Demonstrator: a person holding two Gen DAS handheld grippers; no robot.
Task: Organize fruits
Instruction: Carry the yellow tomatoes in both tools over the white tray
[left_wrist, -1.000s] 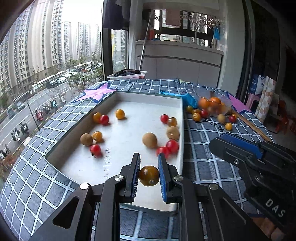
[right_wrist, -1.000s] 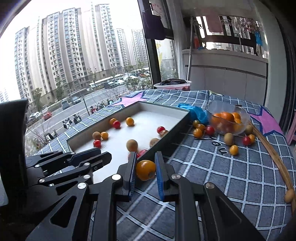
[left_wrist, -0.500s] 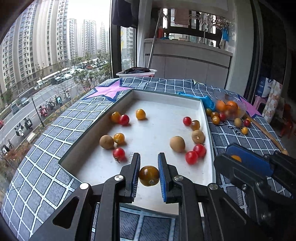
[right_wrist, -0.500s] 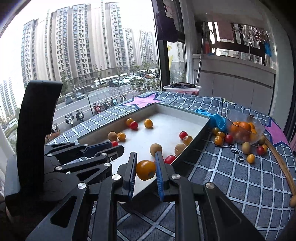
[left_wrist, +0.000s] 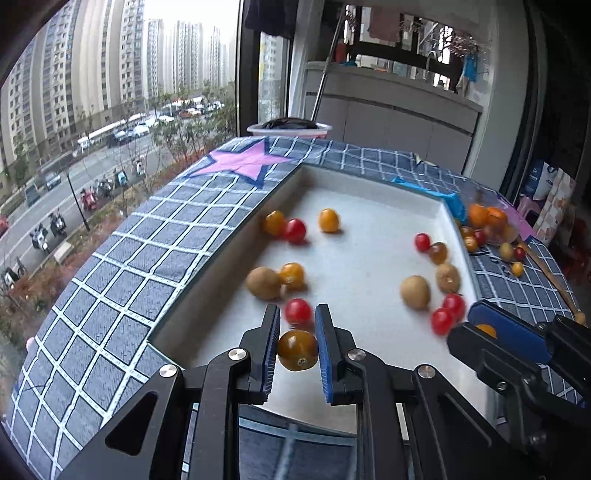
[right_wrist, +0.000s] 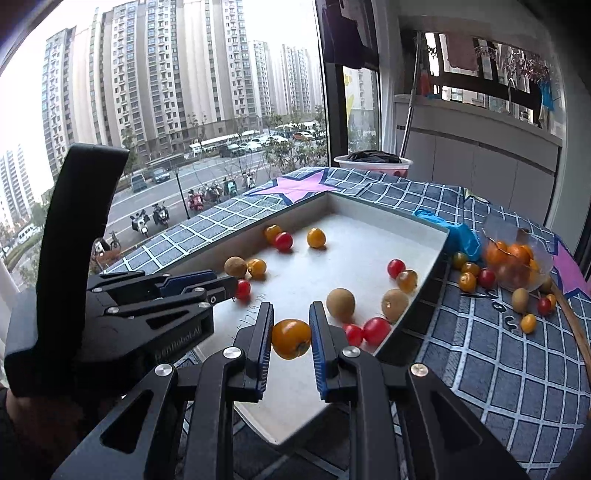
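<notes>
Two cherry tomatoes, a brownish-yellow one (left_wrist: 297, 350) clamped in the left tongs (left_wrist: 297, 350) and an orange one (right_wrist: 291, 339) clamped in the right tongs (right_wrist: 291, 339), are held over the white tray (right_wrist: 424, 254), where each is best lowered and released beside like-coloured fruit; only faint, illegible handwriting is seen on the tray floor.

Ahead of the jaws, a blue checked cloth (right_wrist: 480, 354) with a pink star (left_wrist: 245, 161) covers the worktop. Past its far edge stands a pink basin (right_wrist: 373, 164) holding dark fabric. Beyond and to the left, a window (right_wrist: 184, 110) shows tall apartment blocks, parked scooters (right_wrist: 147, 218) and a street. White cabinets (left_wrist: 399, 118) stand farther back on the right.
</notes>
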